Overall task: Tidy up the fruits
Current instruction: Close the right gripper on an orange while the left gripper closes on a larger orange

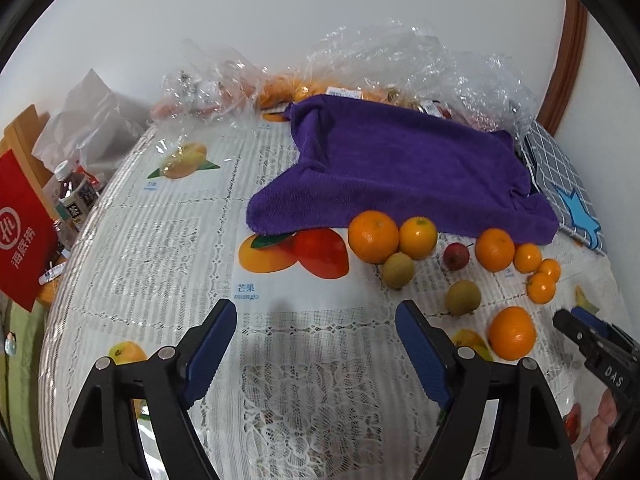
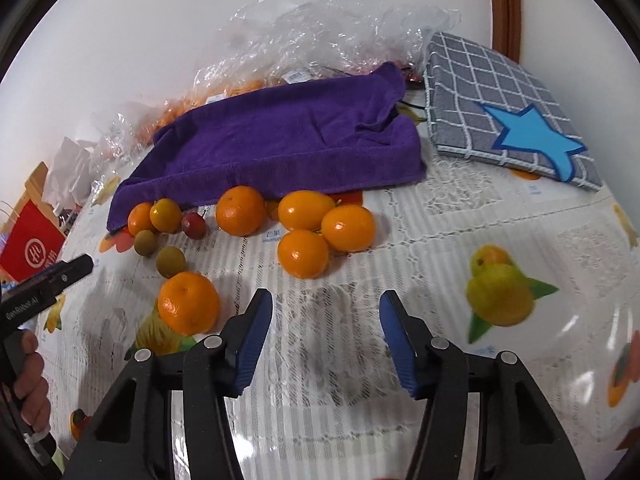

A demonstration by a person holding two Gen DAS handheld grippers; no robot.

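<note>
Before me on the desk point(image 2: 440, 248), loose along the purple towel's point(image 2: 280, 140) front edge, lie seven oranges point(image 2: 240, 211), two brownish-green round fruits point(image 2: 171, 261) and one small red fruit point(image 2: 194, 225).

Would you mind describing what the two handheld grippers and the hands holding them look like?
Both the left gripper and right gripper have black plastic frames with silver pivot pins and ribbed blue finger pads. White lettering marks each body. A bare hand grips the left one's handle; no sleeve or cable shows.
</note>
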